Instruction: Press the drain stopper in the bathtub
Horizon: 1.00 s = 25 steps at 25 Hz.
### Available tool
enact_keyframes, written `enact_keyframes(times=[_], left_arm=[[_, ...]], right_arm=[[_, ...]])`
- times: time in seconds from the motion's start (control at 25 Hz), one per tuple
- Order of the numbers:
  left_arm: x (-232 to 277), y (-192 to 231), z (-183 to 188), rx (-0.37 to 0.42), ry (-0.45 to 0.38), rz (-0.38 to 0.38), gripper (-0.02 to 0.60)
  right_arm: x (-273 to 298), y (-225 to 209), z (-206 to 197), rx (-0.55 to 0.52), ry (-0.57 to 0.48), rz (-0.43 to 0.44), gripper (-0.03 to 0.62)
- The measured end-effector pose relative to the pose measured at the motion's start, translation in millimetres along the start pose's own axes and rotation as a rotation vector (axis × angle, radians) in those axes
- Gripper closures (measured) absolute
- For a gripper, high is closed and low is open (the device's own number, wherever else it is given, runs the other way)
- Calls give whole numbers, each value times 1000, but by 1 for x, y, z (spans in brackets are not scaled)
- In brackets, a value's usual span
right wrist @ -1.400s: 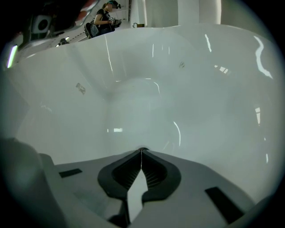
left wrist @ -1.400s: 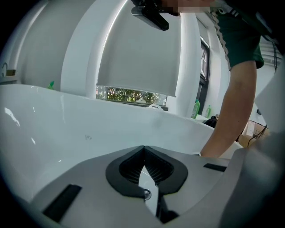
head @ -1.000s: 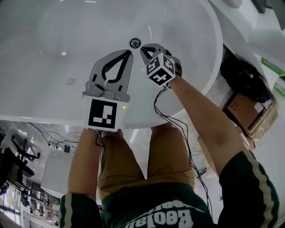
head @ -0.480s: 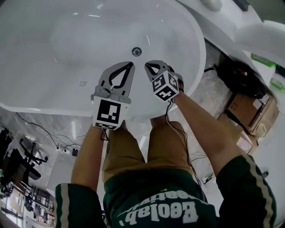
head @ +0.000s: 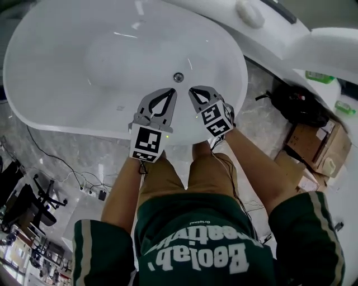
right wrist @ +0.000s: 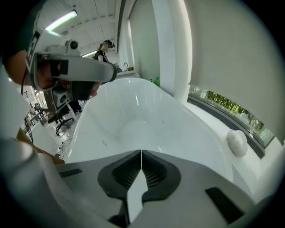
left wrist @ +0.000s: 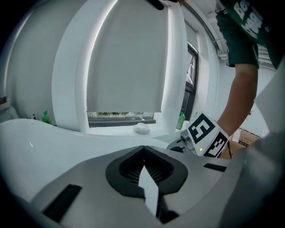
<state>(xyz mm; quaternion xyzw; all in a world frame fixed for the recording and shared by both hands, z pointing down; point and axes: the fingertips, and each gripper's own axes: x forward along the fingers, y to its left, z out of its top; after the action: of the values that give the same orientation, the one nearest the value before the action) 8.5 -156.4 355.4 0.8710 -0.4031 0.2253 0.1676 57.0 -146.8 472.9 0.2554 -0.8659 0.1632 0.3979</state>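
The white oval bathtub fills the top of the head view. Its small round metal drain stopper sits on the tub floor toward the near side. My left gripper and right gripper hang side by side above the tub's near rim, tips pointing at the stopper but apart from it. Both are shut with nothing between the jaws. In the left gripper view my left gripper points at a window, with the right gripper's marker cube beside it. The right gripper looks along the bathtub.
A cardboard box, a black bag and green bottles lie on the floor at the right. Cables and an office chair are at the left. A white round object rests on the ledge behind the tub.
Both grippers have drawn back from the stopper toward the tub's near rim. The head camera has risen, so more of the tub and floor shows. Both stay shut.
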Motion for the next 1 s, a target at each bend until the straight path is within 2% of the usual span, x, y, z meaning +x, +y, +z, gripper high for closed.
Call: enact_keyframes(times=[0.24, 0.36, 0.6, 1.0], left_arm=[[-33, -11, 38, -45, -37, 3, 577], [-48, -13, 58, -39, -55, 6, 577], [-79, -12, 89, -67, -100, 16, 577], [-116, -11, 120, -43, -147, 61, 577]], right_arm=[[-57, 11, 40, 6, -84, -8, 580], [-82, 18, 58, 6, -127, -15, 580], [-125, 37, 81, 54, -194, -27, 580], [-186, 54, 133, 39, -327, -38, 580]])
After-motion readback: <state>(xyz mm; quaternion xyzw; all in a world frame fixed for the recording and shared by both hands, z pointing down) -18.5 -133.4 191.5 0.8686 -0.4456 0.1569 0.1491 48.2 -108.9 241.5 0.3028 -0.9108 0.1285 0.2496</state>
